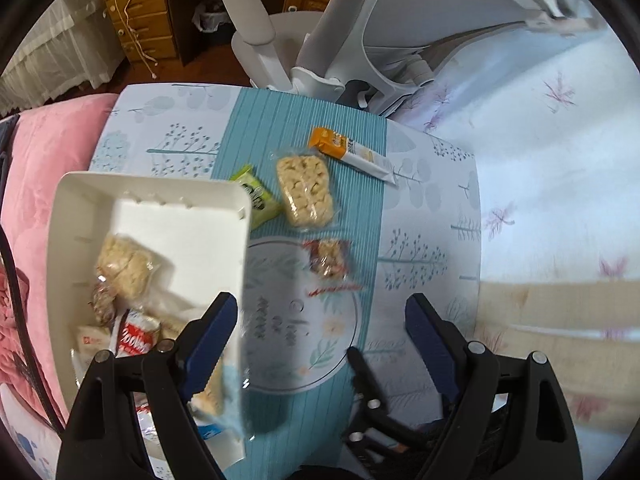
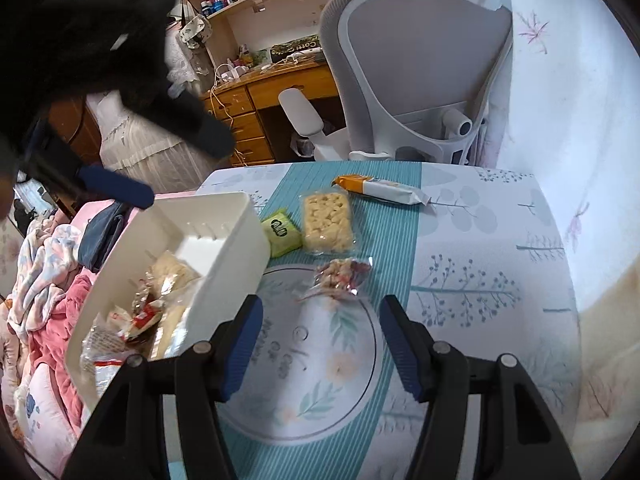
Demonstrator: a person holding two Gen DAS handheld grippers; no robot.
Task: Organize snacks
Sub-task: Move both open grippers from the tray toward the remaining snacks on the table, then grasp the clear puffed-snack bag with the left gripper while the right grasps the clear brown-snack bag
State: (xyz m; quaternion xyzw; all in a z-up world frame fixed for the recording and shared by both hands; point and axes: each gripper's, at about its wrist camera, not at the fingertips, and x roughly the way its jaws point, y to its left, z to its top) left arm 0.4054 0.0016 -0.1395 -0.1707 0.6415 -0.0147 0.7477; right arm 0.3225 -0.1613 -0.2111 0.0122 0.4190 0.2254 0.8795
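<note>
A white box (image 1: 152, 184) (image 2: 200, 204) at the table's left side holds several wrapped snacks. On the teal runner beside it lie a green packet (image 1: 256, 196) (image 2: 280, 234), a clear-wrapped rice cracker block (image 1: 306, 190) (image 2: 327, 222), an orange-and-white bar (image 1: 352, 154) (image 2: 384, 188) and a small nut pack (image 1: 329, 258) (image 2: 340, 274). My left gripper (image 1: 320, 312) is open and empty, its left finger over the box's right wall. One of its blue fingers (image 2: 116, 192) shows above the box's far corner. My right gripper (image 2: 322, 316) is open and empty, just short of the nut pack.
A grey office chair (image 1: 400, 40) (image 2: 420, 60) stands against the table's far edge. Pink bedding (image 1: 40, 180) (image 2: 48, 300) lies left of the box, and a floral sheet (image 1: 560, 140) to the right. A wooden desk (image 2: 272, 92) stands behind.
</note>
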